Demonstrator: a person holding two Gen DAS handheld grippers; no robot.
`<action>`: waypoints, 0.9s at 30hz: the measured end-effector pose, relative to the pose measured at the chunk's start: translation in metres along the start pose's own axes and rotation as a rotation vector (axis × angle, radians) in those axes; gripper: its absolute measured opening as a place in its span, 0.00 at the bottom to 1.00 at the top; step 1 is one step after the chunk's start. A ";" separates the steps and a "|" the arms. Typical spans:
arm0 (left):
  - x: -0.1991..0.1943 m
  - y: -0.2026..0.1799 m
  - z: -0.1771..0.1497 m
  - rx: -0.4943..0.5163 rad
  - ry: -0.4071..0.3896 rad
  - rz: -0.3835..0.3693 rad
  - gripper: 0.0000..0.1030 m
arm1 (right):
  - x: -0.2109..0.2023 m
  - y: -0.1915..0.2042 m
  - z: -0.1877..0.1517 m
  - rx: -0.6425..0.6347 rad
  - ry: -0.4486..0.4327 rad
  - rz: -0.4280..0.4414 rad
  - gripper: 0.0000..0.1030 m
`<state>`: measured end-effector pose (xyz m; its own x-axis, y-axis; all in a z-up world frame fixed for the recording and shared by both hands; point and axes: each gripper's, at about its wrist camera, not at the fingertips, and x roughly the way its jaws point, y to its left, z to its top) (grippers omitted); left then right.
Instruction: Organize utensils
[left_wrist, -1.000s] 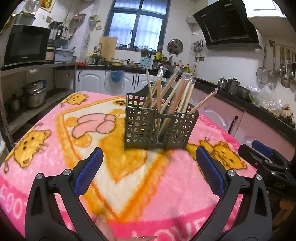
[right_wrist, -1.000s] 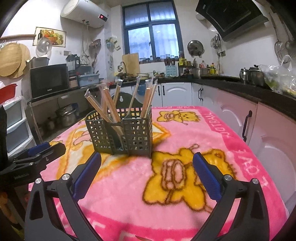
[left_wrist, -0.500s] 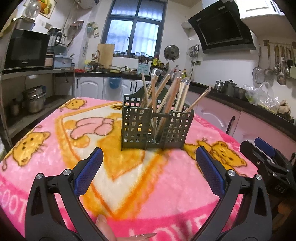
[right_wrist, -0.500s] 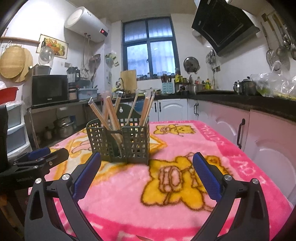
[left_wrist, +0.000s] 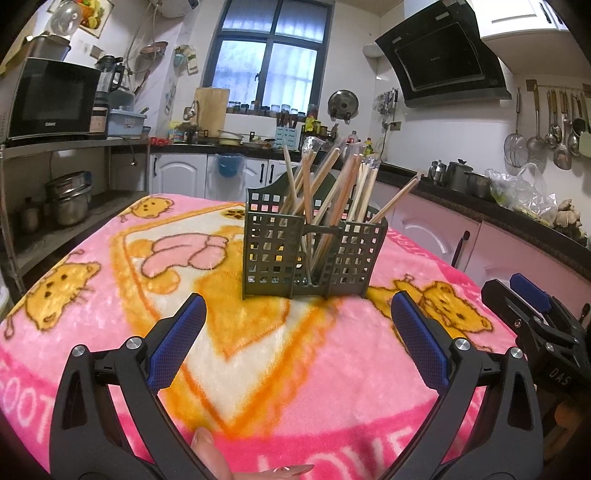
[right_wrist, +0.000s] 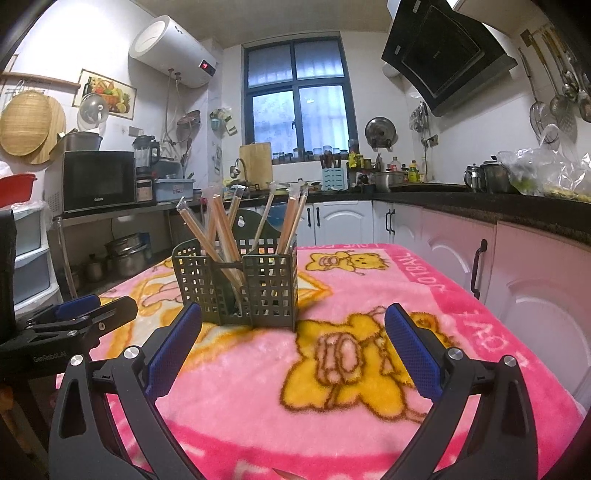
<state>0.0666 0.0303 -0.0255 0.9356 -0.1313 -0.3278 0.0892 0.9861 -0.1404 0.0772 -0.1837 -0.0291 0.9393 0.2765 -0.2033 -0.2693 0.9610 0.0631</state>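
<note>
Flanking caddy (left_wrist: 312, 254) (chopsticks (left_wrist: 332, 184) inside): microwave (left_wrist: 51, 99), cabinets (right_wrist: 517, 291).

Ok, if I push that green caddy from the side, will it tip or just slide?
The caddy probably slides poorly: it sits on a fuzzy blanket. It looks like light perforated plastic, and the chopsticks stick out well above its rim, so a high push may tip it. Push low.
</note>
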 end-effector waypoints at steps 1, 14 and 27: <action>0.000 0.000 0.000 -0.001 0.001 0.001 0.90 | 0.000 0.000 0.000 -0.001 0.001 -0.002 0.94; 0.000 0.000 0.000 -0.003 0.001 -0.001 0.90 | -0.002 0.001 -0.001 0.004 0.001 -0.006 0.94; 0.000 0.000 -0.001 -0.002 -0.001 -0.004 0.90 | -0.002 0.001 -0.001 0.004 0.001 -0.007 0.94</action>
<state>0.0661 0.0304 -0.0260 0.9355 -0.1348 -0.3267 0.0918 0.9854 -0.1437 0.0749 -0.1829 -0.0300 0.9408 0.2701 -0.2050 -0.2622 0.9628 0.0654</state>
